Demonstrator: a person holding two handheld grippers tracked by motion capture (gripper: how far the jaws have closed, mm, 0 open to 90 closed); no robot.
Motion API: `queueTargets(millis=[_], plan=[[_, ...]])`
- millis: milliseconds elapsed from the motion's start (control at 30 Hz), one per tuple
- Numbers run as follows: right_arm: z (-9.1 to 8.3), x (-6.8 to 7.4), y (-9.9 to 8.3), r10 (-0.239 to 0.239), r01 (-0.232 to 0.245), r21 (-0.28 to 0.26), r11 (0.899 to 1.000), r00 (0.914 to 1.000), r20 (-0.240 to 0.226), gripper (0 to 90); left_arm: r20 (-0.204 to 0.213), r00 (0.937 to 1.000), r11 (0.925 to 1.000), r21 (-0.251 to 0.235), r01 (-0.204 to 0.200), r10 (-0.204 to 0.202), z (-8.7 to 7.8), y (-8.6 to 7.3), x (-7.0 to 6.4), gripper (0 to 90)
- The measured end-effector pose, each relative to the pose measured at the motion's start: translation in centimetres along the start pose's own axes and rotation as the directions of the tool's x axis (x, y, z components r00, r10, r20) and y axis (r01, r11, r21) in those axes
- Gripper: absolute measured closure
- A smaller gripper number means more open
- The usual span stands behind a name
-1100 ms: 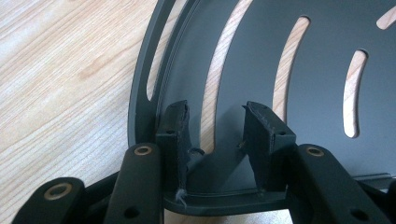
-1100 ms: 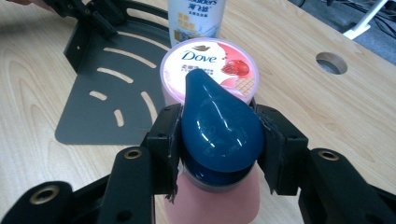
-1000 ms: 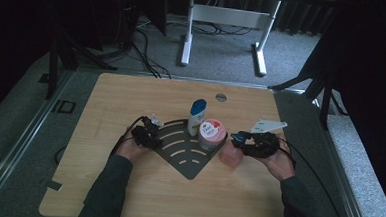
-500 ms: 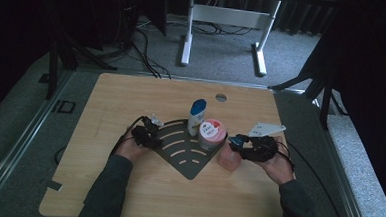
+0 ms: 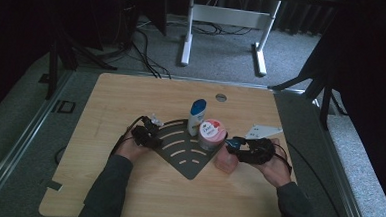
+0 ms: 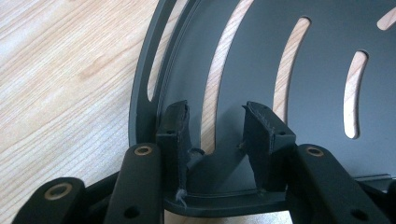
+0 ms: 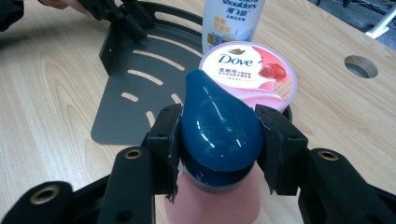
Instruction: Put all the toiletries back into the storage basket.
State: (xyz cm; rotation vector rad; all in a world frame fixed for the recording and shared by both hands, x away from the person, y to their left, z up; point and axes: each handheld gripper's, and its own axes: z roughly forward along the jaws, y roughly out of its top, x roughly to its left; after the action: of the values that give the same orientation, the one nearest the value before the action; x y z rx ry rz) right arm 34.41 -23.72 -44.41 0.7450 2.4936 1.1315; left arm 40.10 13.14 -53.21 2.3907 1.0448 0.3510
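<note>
- Pink bottle (image 7: 212, 200) with a blue cap (image 7: 218, 133) stands upright on the table (image 5: 131, 100), just off the right edge of the dark slotted rack (image 5: 186, 153); in the high view it is the pink block (image 5: 225, 162) touching the right gripper (image 5: 237, 145).
- The right gripper (image 7: 219, 126) has its jaws closed on the cap, one pad on each side, so the bottle hangs straight below the jaws with its long axis vertical.
- The relation that matters: the rack lies to the left of and beyond the gripped bottle, with the Dove tub (image 7: 250, 72) directly beyond the cap and the white bottle (image 7: 232, 18) behind that. A free spot on the rack looks to be left of the tub, so I judge the bottle must go up and leftward, clear of the tub's lid.
- The right hand is the nearer one; it already holds the bottle.
- The left gripper (image 6: 219, 128) grips the rack's raised curved rim at the far left corner, jaws straddling the rim, seemingly steadying it.
</note>
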Motion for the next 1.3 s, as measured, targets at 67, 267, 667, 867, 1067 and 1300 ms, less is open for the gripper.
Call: queueTargets(millis=[67,267,667,867,1067,1300], plan=[[0.0,0.2,0.0,0.001,-0.001,0.000,1.000,1.0000,-0.001,53.8,0.000,1.0000,1.0000,0.000,0.001,-0.001,0.0,0.0,0.0,60.6],[0.1,0.7,0.1,0.000,0.000,0.000,1.000,0.9999,-0.014,53.8,0.000,1.0000,1.0000,-0.001,0.003,-0.003,0.0,0.0,0.0,60.5],[0.2,1.7,0.8,-0.014,0.015,0.020,1.000,0.9994,-0.033,53.8,0.001,1.0000,1.0000,-0.001,0.003,-0.003,0.0,0.0,0.0,60.6],[0.3,1.6,0.8,-0.018,0.019,0.025,1.000,0.9995,-0.027,53.8,0.000,1.0000,1.0000,-0.001,0.005,-0.005,0.0,0.0,0.0,60.6],[0.4,1.9,1.1,-0.034,0.035,0.041,0.999,0.9990,-0.029,53.9,-0.001,1.0000,1.0000,-0.001,0.006,-0.006,0.0,0.0,0.0,60.5],[0.4,2.7,1.9,-0.058,0.060,0.057,0.997,0.9979,-0.030,53.9,0.002,1.0000,1.0000,-0.003,0.007,-0.007,0.0,0.0,0.0,60.4]])
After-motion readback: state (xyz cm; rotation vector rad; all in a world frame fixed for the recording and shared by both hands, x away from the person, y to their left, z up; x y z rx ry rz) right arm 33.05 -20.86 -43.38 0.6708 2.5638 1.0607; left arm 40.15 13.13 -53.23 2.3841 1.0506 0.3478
